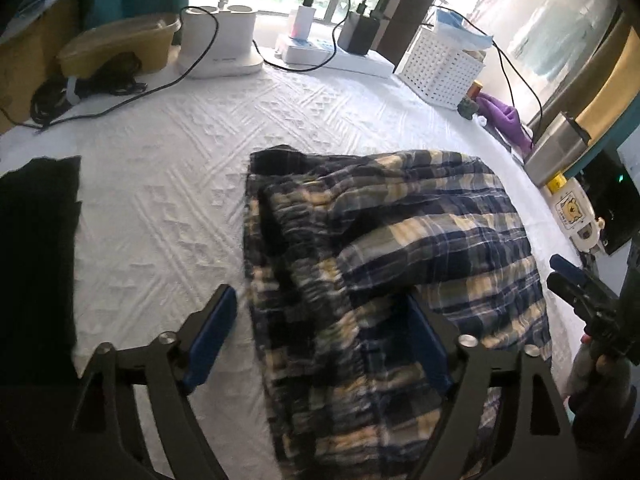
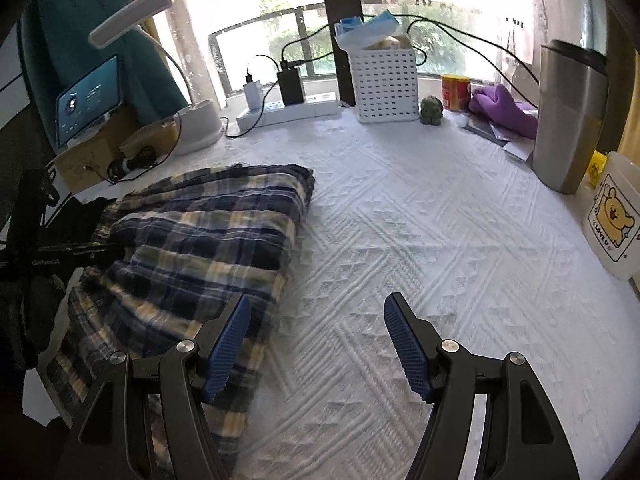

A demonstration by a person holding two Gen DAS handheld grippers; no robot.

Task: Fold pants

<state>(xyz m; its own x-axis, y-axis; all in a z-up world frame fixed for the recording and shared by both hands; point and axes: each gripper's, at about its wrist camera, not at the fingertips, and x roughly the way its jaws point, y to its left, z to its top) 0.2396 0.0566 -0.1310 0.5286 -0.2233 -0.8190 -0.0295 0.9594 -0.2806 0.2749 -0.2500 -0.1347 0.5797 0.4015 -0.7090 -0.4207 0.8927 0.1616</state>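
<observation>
1. The plaid pants [image 1: 384, 264] lie on the white textured bedspread [image 1: 168, 200], already doubled over into a thick bundle. The gathered waistband runs along the bundle's left side in the left wrist view. One layer sits loosely on top and puffs up rather than lying flat.

2. The left gripper [image 1: 324, 344] hangs over the near end of the bundle with its jaws spread wide. Plaid cloth lies between the blue pads [image 1: 208, 340], but they do not press on it, so nothing is held.

3. The right gripper [image 2: 320, 344] is likewise released. Its left pad hovers at the right edge of the pants, its right pad is over bare bedspread, and no cloth lies between them.

4. The fold looks partly done, and I judge the step in hand to be taking a fresh hold for the next fold or for smoothing.

5. To do it well, lower each gripper onto an edge where all layers stack, and pinch through the whole thickness so the loose top layer does not slide.

6. Keep both grips level with each other, so the crease falls straight.

7. Lift only enough to clear the bedspread, as dragging would likely ruck the bundle.

8. Steer away from the black cloth [image 1: 36, 248] at the left and the clutter along the far edge by the window.
</observation>
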